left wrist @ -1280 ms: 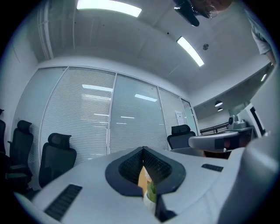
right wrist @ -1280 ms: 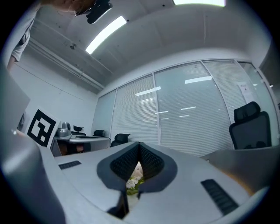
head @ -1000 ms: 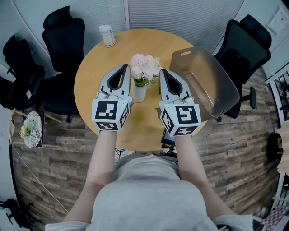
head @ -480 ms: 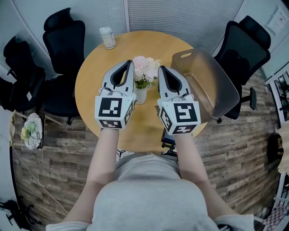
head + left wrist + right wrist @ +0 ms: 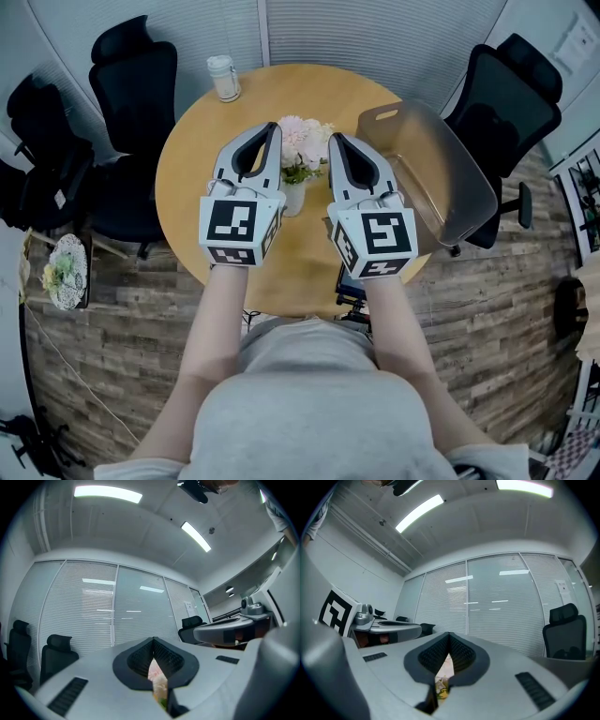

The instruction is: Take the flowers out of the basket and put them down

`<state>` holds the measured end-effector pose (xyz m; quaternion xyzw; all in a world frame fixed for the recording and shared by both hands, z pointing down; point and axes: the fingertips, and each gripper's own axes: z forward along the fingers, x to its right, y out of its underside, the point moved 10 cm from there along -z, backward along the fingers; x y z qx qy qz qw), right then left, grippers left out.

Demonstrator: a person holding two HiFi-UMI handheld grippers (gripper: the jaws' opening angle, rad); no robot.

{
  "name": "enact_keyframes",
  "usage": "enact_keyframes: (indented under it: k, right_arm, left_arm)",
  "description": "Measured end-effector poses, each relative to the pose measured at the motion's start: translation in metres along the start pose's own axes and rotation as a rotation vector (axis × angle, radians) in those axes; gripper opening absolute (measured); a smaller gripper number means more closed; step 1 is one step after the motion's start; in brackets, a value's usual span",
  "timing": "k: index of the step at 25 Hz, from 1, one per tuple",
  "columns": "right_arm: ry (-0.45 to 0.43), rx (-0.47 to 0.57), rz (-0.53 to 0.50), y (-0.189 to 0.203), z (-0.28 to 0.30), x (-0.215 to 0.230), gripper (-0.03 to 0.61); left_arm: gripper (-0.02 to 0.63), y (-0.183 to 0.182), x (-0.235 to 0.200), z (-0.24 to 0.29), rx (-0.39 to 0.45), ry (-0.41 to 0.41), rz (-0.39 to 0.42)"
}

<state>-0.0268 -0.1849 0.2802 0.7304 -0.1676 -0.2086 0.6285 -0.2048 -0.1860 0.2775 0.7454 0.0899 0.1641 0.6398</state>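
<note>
Head view: the flowers (image 5: 302, 142) in their small vase (image 5: 290, 195) stand on the bench (image 5: 211, 127) at 12 o'clock, between the left gripper (image 5: 272, 127) and right gripper (image 5: 333, 139), fingers (image 5: 138, 660) together on nothing, with the basket (image 5: 450, 159) at 2 o'clock, so the task looks finished and only drawing back seems left.

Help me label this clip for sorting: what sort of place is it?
Probably an office meeting room: a round wooden table, black office chairs around it, and slatted blinds behind.
</note>
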Motion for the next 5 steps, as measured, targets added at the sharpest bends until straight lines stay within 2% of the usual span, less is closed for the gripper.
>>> enact_keyframes:
  k: [5]
  right_arm:
    - [-0.009, 0.004, -0.021, -0.0009, -0.0017, -0.0005, 0.023]
  left_arm:
    - [0.003, 0.0016, 0.0025, -0.0004, -0.005, 0.005, -0.002]
